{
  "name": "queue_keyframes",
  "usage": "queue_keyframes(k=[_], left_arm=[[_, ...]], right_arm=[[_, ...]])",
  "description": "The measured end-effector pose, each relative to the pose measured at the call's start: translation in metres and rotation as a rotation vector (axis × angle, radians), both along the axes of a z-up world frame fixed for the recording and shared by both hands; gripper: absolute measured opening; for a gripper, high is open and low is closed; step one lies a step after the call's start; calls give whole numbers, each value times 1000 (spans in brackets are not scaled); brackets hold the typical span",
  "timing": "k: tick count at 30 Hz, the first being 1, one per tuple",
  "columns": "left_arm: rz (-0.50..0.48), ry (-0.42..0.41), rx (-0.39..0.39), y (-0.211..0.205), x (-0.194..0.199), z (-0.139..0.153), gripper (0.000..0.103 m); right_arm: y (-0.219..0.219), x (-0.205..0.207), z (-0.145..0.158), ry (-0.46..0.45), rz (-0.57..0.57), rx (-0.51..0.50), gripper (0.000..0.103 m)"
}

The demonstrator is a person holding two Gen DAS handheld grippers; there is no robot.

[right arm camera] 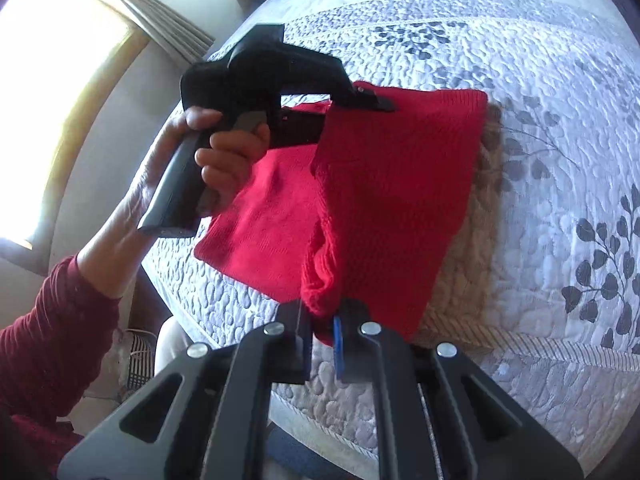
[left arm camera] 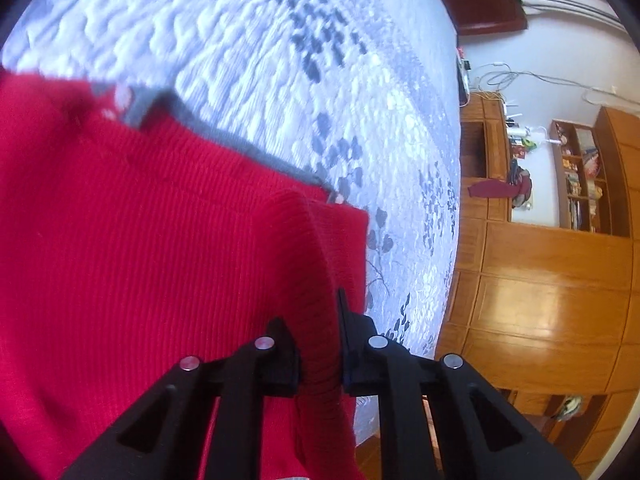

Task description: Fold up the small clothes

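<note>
Garment: red knit sweater (right arm camera: 384,184), partly lifted off bed quilt (right arm camera: 560,128).
Left tool (left arm camera: 320,344): clamped on sweater fold.
Right tool (right arm camera: 322,332): pinching sweater edge.
Beneath: beige knit (right arm camera: 468,264).

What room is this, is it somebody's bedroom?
Probably a bedroom at home: a bed with a quilted leaf-pattern bedspread, a curtained window, and wooden cabinets with shelves along the wall.

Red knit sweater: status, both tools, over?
Left tool shut on red knit sweater edge. Right tool shut on another edge. Sweater part-folded on quilted bedspread, tan knit underneath. Nothing blocking.
</note>
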State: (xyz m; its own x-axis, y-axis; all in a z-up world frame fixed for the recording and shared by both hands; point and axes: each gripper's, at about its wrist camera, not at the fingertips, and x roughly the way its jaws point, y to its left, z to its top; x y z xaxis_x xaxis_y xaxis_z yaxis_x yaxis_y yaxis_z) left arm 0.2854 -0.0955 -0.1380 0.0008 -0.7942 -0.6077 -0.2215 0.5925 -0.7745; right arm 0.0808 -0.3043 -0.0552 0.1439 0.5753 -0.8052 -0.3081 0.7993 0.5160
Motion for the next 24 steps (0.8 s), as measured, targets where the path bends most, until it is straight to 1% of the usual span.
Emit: queue_keyframes(k=[4, 7, 11, 14, 17, 24], left_arm=[[-8, -47, 10, 12, 5, 18, 13], [-8, -83, 20, 28, 9, 32, 13], [-1, -135, 55, 60, 14, 53, 13], [11, -150, 88, 86, 17, 60, 13], [20, -152, 115, 108, 15, 61, 13], [49, -131, 144, 148, 9, 43, 13]], right_arm=[[24, 1, 10, -12, 37, 14, 7], [46, 5, 18, -21, 68, 37, 7], [81, 11, 24, -35, 122, 54, 7], [108, 16, 20, -25, 158, 68, 7], [131, 19, 14, -19, 190, 73, 7], [174, 21, -4, 14, 255, 59, 7]])
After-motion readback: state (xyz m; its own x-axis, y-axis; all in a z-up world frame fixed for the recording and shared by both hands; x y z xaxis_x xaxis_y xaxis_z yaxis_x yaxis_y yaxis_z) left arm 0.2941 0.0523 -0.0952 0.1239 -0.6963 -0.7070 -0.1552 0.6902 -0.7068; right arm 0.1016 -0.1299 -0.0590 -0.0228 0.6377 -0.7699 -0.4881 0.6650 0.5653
